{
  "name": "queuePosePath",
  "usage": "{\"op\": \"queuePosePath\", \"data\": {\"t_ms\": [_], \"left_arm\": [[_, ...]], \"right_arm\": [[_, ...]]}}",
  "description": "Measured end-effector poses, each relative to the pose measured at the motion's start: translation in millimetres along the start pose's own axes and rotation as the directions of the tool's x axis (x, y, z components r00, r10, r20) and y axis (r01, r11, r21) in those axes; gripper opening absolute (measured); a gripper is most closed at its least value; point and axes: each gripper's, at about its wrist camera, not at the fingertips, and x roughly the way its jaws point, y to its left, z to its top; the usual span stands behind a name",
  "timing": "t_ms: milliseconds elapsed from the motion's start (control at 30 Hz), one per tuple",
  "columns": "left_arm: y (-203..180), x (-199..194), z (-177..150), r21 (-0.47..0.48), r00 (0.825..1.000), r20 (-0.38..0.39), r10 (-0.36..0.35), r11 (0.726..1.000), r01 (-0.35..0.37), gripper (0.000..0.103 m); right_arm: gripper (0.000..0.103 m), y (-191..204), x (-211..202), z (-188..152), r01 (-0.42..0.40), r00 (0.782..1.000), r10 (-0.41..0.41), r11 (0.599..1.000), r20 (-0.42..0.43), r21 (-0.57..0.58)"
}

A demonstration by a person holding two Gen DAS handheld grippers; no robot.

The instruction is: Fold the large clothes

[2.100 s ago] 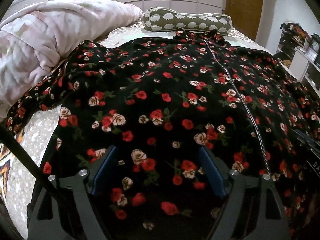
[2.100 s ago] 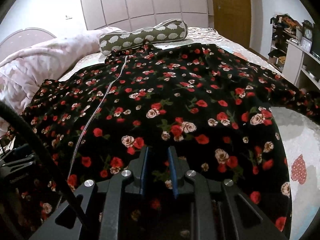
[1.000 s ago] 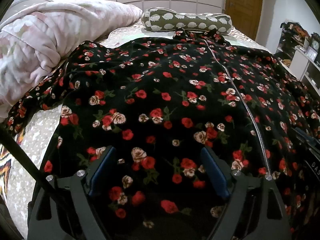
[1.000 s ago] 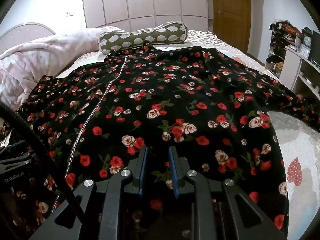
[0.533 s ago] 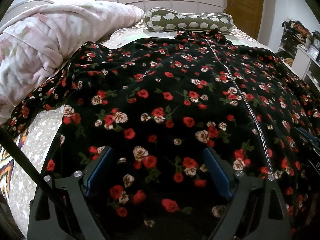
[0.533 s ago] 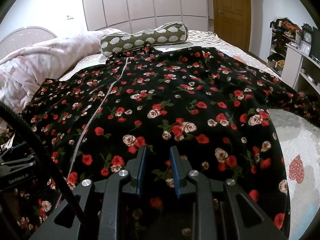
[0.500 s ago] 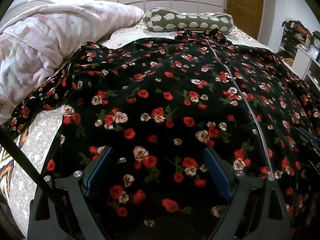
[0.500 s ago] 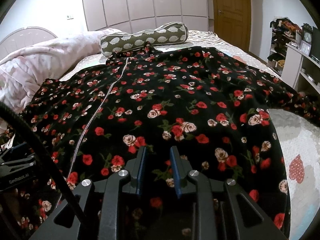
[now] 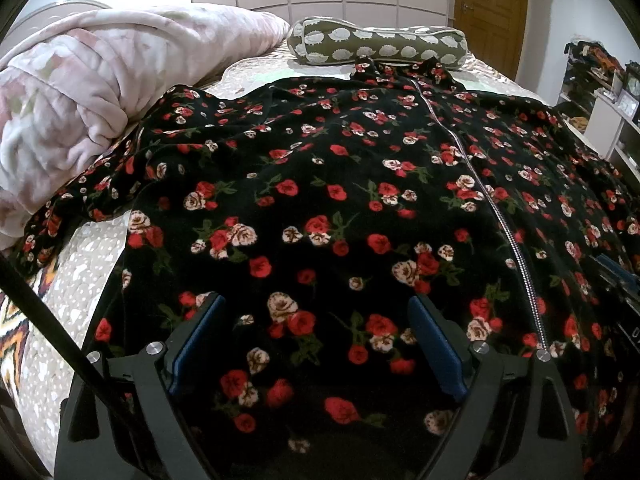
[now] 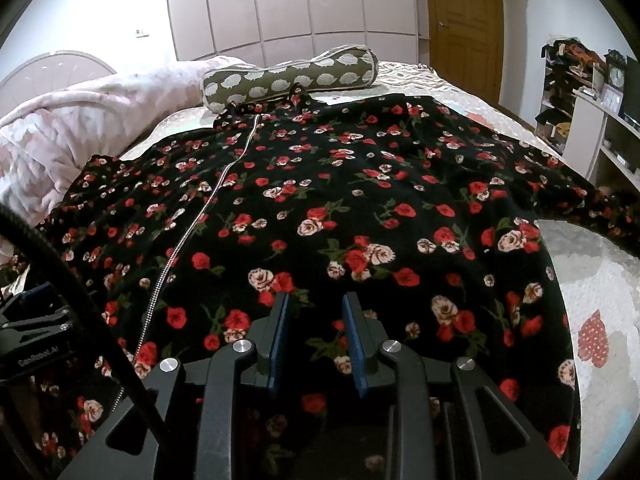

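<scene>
A large black robe with red and cream roses (image 9: pixel 320 184) lies spread flat on the bed, zipper (image 9: pixel 496 208) running up its middle to the collar. It fills the right wrist view too (image 10: pixel 360 208). My left gripper (image 9: pixel 316 316) is wide open, its jaws hovering over the hem left of the zipper. My right gripper (image 10: pixel 314 312) hovers over the hem right of the zipper (image 10: pixel 192 232), jaws partly open with a narrow gap and nothing between them.
A rolled pink blanket (image 9: pixel 80 112) lies along the bed's left side. A green bolster pillow (image 9: pixel 376 46) lies at the head of the bed. Shelves (image 10: pixel 592 120) stand to the right, a wooden door (image 10: pixel 464 28) behind. The patterned bedspread (image 10: pixel 600 320) shows at the right.
Both grippers have drawn back and risen slightly over the hem. The right gripper's jaws have opened a little wider. The robe lies as before.
</scene>
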Motion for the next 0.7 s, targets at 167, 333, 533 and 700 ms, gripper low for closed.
{"op": "queuePosePath", "data": {"t_ms": [167,333,533,700], "left_arm": [[-0.8,-0.1,-0.3,0.0,1.0,0.0,0.004,1.0,-0.004,0.091],[0.6,-0.5,0.4,0.003,1.0,0.0,0.011,1.0,-0.011,0.092],[3.4,-1.4,2.0,0.009,0.999,0.002,0.034,0.999,-0.034,0.094],[5.9,-4.8,2.1,0.002,1.0,0.005,0.006,1.0,-0.006,0.094]], "right_arm": [[0.028,3.9,-0.5,-0.2,0.012,1.0,-0.012,1.0,-0.001,-0.016],[0.029,3.7,-0.5,-0.1,0.011,1.0,-0.011,1.0,-0.001,-0.017],[0.029,3.7,-0.8,-0.3,0.014,1.0,-0.014,1.0,0.0,-0.019],[0.029,3.5,-0.8,-0.4,0.012,1.0,-0.012,1.0,0.0,-0.018]]}}
